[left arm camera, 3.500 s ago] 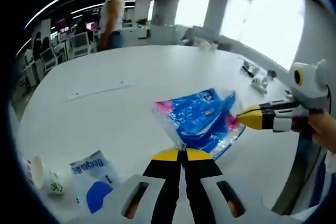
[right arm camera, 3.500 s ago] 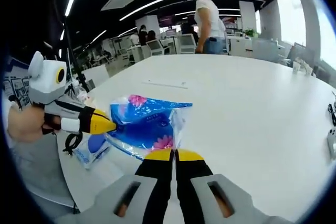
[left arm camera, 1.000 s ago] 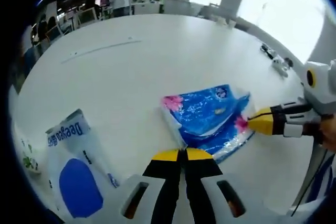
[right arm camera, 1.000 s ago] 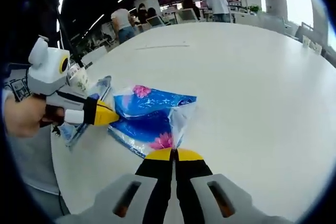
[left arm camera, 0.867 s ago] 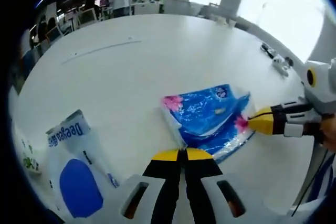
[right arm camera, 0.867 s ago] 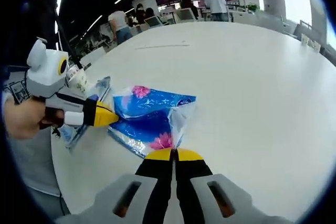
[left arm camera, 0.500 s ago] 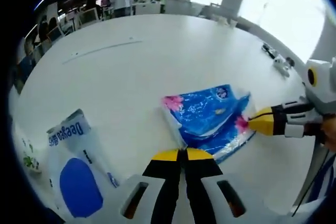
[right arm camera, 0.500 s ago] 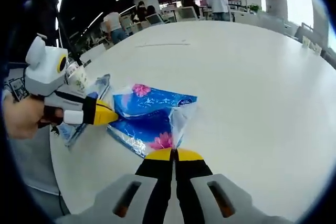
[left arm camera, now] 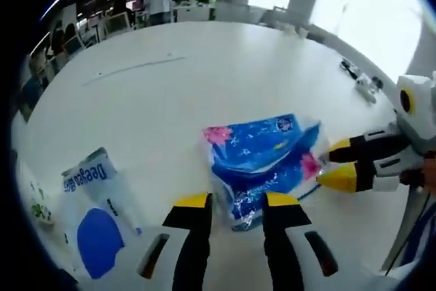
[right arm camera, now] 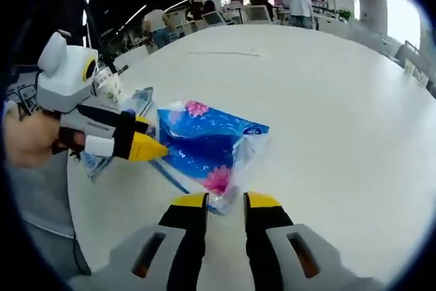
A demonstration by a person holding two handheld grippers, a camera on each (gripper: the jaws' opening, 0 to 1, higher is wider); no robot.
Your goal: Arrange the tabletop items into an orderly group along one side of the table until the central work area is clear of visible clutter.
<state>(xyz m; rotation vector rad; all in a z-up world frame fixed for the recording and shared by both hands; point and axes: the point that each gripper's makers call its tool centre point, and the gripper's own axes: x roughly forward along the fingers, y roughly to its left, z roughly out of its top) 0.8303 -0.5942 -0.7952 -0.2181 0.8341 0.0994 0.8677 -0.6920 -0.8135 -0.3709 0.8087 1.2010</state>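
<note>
Broad white table point(left arm camera: 225, 66), bare across its far middle, with a thin pale strip point(left arm camera: 133, 67) lying well out from the clutter. Near edge crowded instead: blue tissue pack point(left arm camera: 262, 155) with pink flowers lying flat on the table, white-and-blue pouch point(left arm camera: 95, 219) near its left side, paper cup point(left arm camera: 37, 209) at the far left margin. Small dark-and-white gadgets point(left arm camera: 359, 80) resting well apart along the right edge.

Left hand-held gripper point(left arm camera: 235, 201) open, jaws spread to either side of the pack's crinkled near end, clamped on nothing. Right hand-held gripper point(right arm camera: 225, 201) likewise parted, the pack's pink-printed corner lying between and just ahead of its tips.

Release apparently just made, or a re-grip pending; hard to say which. For a clean placement: both tools drawn straight back along their own jaws so loose film is not snagged and dragged. Next, pack best nudged square against the pouch, long edges parallel to the table's rim. Soft wrapping likely to bunch under a one-sided push, so both ends moved together.
</note>
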